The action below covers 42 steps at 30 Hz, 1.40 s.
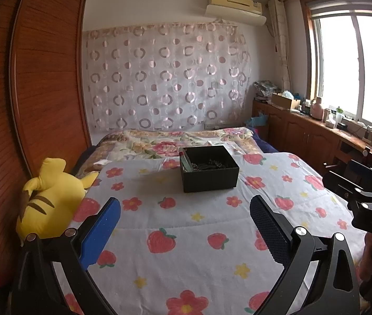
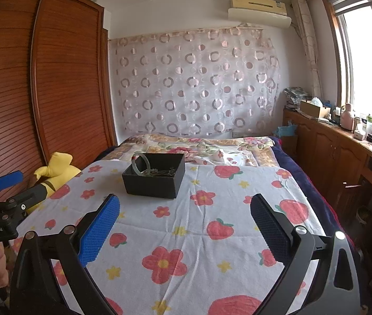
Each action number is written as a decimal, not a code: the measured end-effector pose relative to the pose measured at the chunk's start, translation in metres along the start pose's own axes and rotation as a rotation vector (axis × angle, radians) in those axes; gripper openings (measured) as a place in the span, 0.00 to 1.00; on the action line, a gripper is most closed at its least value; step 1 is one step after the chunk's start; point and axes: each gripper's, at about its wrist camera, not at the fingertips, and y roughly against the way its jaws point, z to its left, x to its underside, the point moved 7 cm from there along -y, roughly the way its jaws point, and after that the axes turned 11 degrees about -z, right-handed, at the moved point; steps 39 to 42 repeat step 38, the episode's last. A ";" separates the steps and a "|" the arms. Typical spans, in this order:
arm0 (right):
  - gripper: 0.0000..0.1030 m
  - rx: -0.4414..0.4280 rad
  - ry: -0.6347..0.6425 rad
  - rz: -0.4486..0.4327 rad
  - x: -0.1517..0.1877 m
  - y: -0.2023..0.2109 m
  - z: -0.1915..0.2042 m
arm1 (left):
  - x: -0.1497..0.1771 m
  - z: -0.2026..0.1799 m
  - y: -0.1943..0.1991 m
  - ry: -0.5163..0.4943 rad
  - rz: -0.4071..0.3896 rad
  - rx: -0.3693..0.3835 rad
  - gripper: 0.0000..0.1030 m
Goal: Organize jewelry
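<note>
A black open box (image 1: 209, 169) (image 2: 154, 177) stands on the strawberry-print cover of the bed. Inside it lie a pale green bangle (image 2: 141, 163) (image 1: 186, 163), leaning on the left wall, and a tangle of dark chains (image 2: 163, 171) (image 1: 209, 164). My left gripper (image 1: 186, 210) is open, well short of the box, with nothing between its blue pads. My right gripper (image 2: 186, 208) is open too, in front of the box and a little to its right. Each gripper shows at the edge of the other's view, held by a hand.
A yellow plush toy (image 1: 47, 197) (image 2: 52, 173) lies at the bed's left edge against the wooden wardrobe (image 1: 41, 78). A floral quilt (image 1: 175, 141) covers the far end. A wooden cabinet (image 2: 343, 152) with clutter runs under the window on the right.
</note>
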 end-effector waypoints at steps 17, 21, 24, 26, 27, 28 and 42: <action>0.98 0.001 -0.002 -0.001 0.000 0.000 -0.001 | 0.002 0.001 -0.001 -0.001 0.000 0.000 0.93; 0.98 0.000 -0.002 -0.001 0.001 0.000 -0.002 | 0.002 0.000 0.000 -0.001 -0.001 0.001 0.93; 0.98 0.000 -0.003 -0.001 0.001 0.000 -0.001 | 0.002 0.000 0.000 0.000 0.000 0.000 0.93; 0.98 0.001 -0.002 -0.001 0.001 0.000 -0.001 | 0.002 0.000 -0.001 -0.001 0.000 0.000 0.93; 0.98 0.000 -0.003 -0.001 0.001 0.000 -0.001 | 0.003 0.001 0.000 -0.001 0.000 0.000 0.93; 0.98 0.001 -0.003 -0.001 0.001 0.000 -0.002 | 0.003 0.000 0.000 -0.001 0.002 0.000 0.93; 0.98 0.002 -0.004 -0.001 0.001 0.000 -0.002 | 0.003 0.000 0.000 0.000 -0.002 0.003 0.93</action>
